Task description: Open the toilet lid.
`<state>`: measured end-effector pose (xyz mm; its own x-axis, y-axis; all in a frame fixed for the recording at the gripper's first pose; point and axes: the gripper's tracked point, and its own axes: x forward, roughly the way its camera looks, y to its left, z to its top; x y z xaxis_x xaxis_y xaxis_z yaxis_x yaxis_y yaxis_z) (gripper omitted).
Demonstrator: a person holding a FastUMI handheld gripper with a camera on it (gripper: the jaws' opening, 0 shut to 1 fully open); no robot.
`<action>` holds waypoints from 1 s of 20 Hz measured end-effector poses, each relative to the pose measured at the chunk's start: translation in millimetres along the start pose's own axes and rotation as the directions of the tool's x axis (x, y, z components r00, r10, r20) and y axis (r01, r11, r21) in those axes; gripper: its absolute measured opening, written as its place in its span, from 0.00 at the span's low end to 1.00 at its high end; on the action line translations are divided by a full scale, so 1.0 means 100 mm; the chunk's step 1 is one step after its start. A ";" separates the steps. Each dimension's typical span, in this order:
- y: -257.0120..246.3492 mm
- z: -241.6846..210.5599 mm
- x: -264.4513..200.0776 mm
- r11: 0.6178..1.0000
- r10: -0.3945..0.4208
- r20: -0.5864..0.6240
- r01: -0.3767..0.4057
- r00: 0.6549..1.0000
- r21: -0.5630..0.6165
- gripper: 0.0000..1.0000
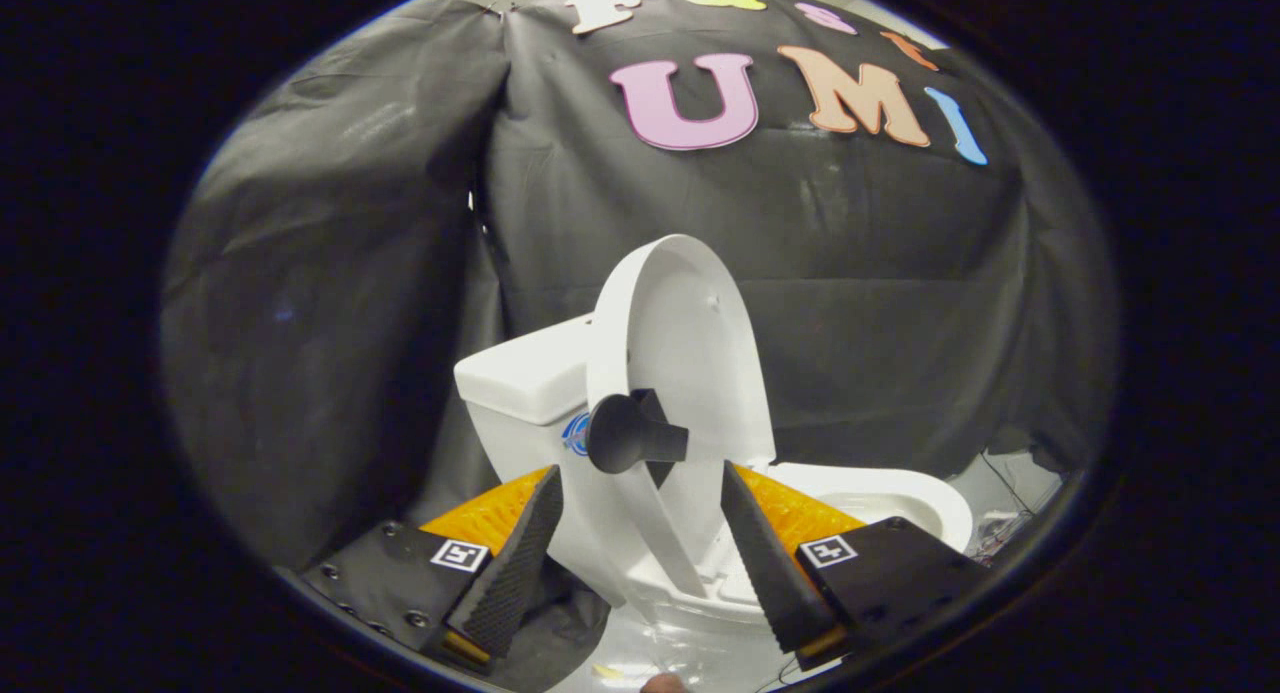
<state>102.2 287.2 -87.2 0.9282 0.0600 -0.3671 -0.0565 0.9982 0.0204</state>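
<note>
A small white toilet [880, 498] stands just ahead of my fingers. Its white lid [690, 343] is raised nearly upright and leans back toward the white tank [525, 378]. A dark round knob handle [630, 433] sticks out from the lid's edge, just beyond the fingertips and between their lines. The ring seat [645, 518] also looks lifted, slanting down to the bowl. My gripper [640, 533] is open, its two fingers spread wide on either side of the lid's lower part, and neither finger touches anything.
Black cloth drapes the wall behind the toilet and to the left, close around the tank. A pale glossy floor [690, 663] lies under the bowl. Some thin wires [1010, 528] lie on the floor at the right, past the bowl.
</note>
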 end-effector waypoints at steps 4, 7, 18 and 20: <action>-0.29 0.13 -0.25 0.999 -0.018 0.043 0.017 0.999 0.032 0.98; -0.44 0.16 -0.43 0.999 -0.020 0.055 0.018 0.998 0.028 0.98; -1.04 0.32 -1.07 0.997 -0.026 0.121 0.017 0.992 0.078 0.98; -1.14 0.28 -1.20 0.997 -0.037 0.122 0.028 0.992 0.078 0.98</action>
<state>7.7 165.8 -19.0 0.9675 0.0224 -0.2518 -0.0015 0.9966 0.0827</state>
